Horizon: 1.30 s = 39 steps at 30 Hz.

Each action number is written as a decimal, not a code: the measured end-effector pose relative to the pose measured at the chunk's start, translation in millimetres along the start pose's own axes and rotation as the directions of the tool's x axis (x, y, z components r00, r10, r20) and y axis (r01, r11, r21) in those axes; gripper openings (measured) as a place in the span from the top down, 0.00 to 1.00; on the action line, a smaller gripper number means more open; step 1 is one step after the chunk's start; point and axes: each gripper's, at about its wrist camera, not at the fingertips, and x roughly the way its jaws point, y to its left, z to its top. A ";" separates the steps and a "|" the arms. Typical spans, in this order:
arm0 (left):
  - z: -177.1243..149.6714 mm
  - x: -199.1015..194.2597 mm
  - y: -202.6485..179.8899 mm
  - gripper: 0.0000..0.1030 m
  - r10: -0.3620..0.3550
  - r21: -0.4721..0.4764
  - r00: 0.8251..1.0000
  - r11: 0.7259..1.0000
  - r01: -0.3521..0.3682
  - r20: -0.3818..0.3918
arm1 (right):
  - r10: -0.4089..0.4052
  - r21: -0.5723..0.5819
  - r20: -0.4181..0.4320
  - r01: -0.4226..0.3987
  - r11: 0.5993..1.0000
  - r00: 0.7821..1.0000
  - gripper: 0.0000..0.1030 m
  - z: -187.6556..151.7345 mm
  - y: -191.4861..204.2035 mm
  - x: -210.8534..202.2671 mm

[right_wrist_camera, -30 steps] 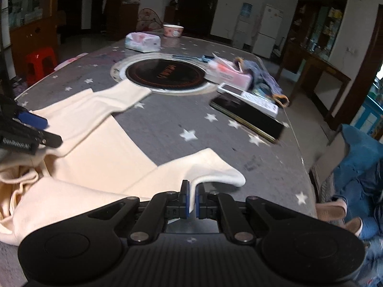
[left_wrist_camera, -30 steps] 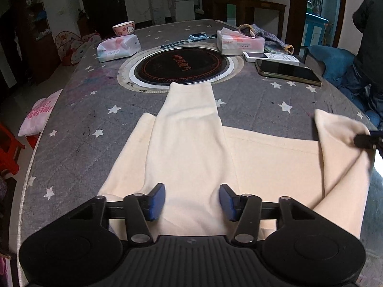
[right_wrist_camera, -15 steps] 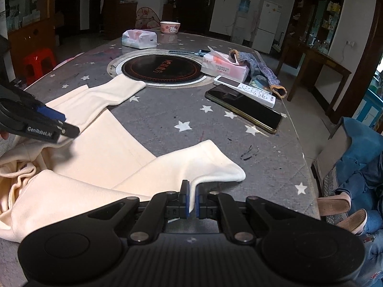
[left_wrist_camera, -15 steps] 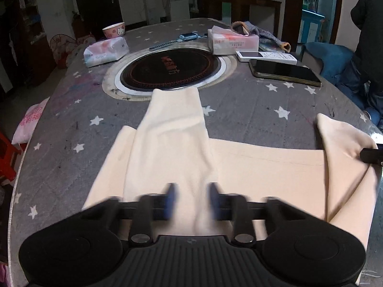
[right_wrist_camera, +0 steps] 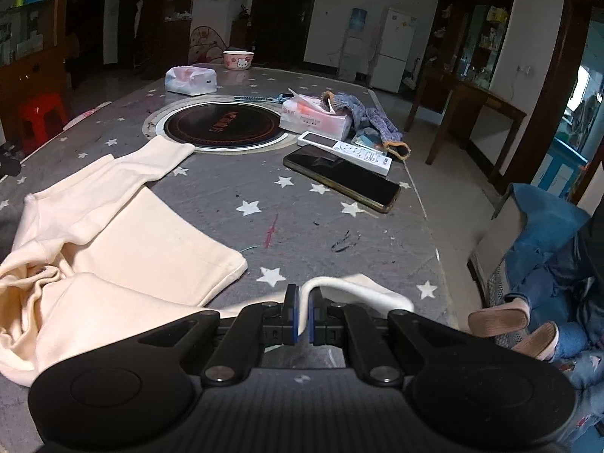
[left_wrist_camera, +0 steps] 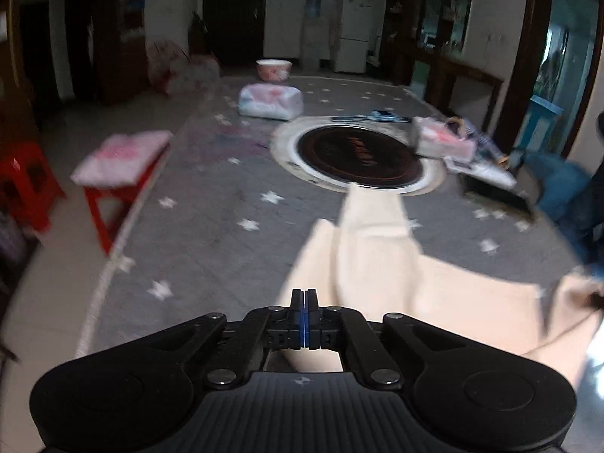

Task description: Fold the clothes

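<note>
Lying on the gray worktop (right_wrist_camera: 211, 196) with white stars is a cream top (right_wrist_camera: 124, 241). It is bunched up at the near left side, and one sleeve reaches out to the rim of the round black cooker plate (right_wrist_camera: 222, 124) set in the worktop.

Seen from the left camera, which is blurry, the left gripper (left_wrist_camera: 304, 302) has its jaws pressed together. I can see no cloth between them. The cream top (left_wrist_camera: 373, 264) lies just to the right of the jaws. Off the left side of the worktop stands a red stool (left_wrist_camera: 120, 166) with a pink thing on it.

Seen from the right camera, the right gripper (right_wrist_camera: 302, 307) has its jaws clamped on the thick edge of the other sleeve (right_wrist_camera: 358, 290), which curls up out of the jaws and over to the right.

Farther back, from left to right, are a white tissue pack (right_wrist_camera: 190, 80), a pink bowl (right_wrist_camera: 238, 59), a pink tissue box (right_wrist_camera: 313, 117), a white remote (right_wrist_camera: 345, 151) and a black phone (right_wrist_camera: 339, 175). At the far right edge are blue jeans (right_wrist_camera: 558, 275) and a shoe (right_wrist_camera: 498, 315).
</note>
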 end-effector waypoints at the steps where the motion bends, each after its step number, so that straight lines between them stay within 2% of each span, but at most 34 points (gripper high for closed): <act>1: 0.5 1.1 -5.9 0.99 0.000 0.018 1.000 1.000 0.001 -0.001 | -0.003 -0.004 -0.003 0.003 1.000 1.000 0.96 -1.2 0.8 1.1; 3: 1.9 7.1 -19.1 0.97 -0.017 0.044 1.000 0.999 0.018 -0.012 | -0.010 -0.014 -0.009 0.010 1.000 1.000 0.96 -3.8 2.6 4.1; 6: 6.2 21.3 -45.3 0.78 -0.041 0.095 0.999 0.995 0.044 -0.030 | -0.008 -0.003 -0.025 0.007 1.000 1.000 0.96 -8.6 -0.6 8.4; 8: 8.9 32.5 -62.5 0.43 -0.038 0.137 0.999 0.990 0.042 -0.032 | -0.003 0.001 -0.033 0.003 1.000 0.999 0.96 -11.0 -2.8 10.2; 9: 11.0 40.6 -70.8 0.41 -0.032 0.154 0.999 0.987 0.037 -0.037 | 0.001 0.002 -0.037 -0.001 1.000 0.999 0.96 -12.3 -3.6 11.4; 16: 22.1 103.4 -107.7 0.44 0.039 0.237 0.996 0.971 -0.018 -0.084 | 0.023 0.011 -0.049 -0.022 1.000 0.999 0.95 -15.6 -6.3 18.4; 17: 22.6 109.0 -108.1 0.52 0.045 0.238 0.995 0.971 -0.024 -0.086 | 0.025 0.012 -0.049 -0.024 1.000 0.998 0.95 -15.6 -6.6 18.9; 18: 22.6 112.3 -106.3 0.54 0.047 0.233 0.995 0.972 -0.027 -0.084 | 0.026 0.012 -0.049 -0.026 1.000 0.998 0.95 -15.5 -6.8 19.1; 19: 22.6 115.5 -104.4 0.62 0.050 0.228 0.995 0.973 -0.030 -0.082 | 0.027 0.013 -0.048 -0.026 1.000 0.998 0.95 -15.4 -7.0 19.3; 20: 22.5 118.8 -102.6 0.75 0.052 0.223 0.995 0.974 -0.033 -0.081 | 0.027 0.014 -0.048 -0.027 1.000 0.998 0.95 -15.1 -7.4 19.7; 22: 22.8 116.2 -98.3 0.89 0.055 0.221 0.996 0.974 -0.037 -0.073 | 0.025 0.016 -0.046 -0.024 1.000 0.999 0.95 -15.7 -8.8 19.7; 23: 22.6 112.9 -95.9 0.95 0.055 0.220 0.996 0.975 -0.039 -0.066 | 0.023 0.017 -0.045 -0.022 1.000 0.999 0.95 -16.0 -9.3 19.5; 26: 23.1 95.4 -83.7 0.96 0.083 0.203 0.996 0.976 -0.077 -0.022 | 0.014 0.023 -0.042 -0.013 1.000 0.999 0.95 -17.1 -11.7 18.5; 33: 23.2 20.4 -25.0 0.96 0.103 0.075 0.991 0.991 -0.110 0.089 | -0.006 0.040 -0.032 0.007 0.999 0.999 0.95 -19.7 -17.1 11.3; 37: 7.6 -33.3 18.7 0.96 0.143 -0.009 0.981 0.990 -0.143 0.135 | -0.030 0.050 -0.009 0.030 0.998 1.000 0.95 -21.1 -22.8 -0.8; 39: -8.2 -57.0 37.7 0.96 0.160 -0.042 0.978 0.987 -0.156 0.132 | -0.039 0.050 -0.003 0.039 0.998 0.999 0.95 -22.5 -25.4 -6.1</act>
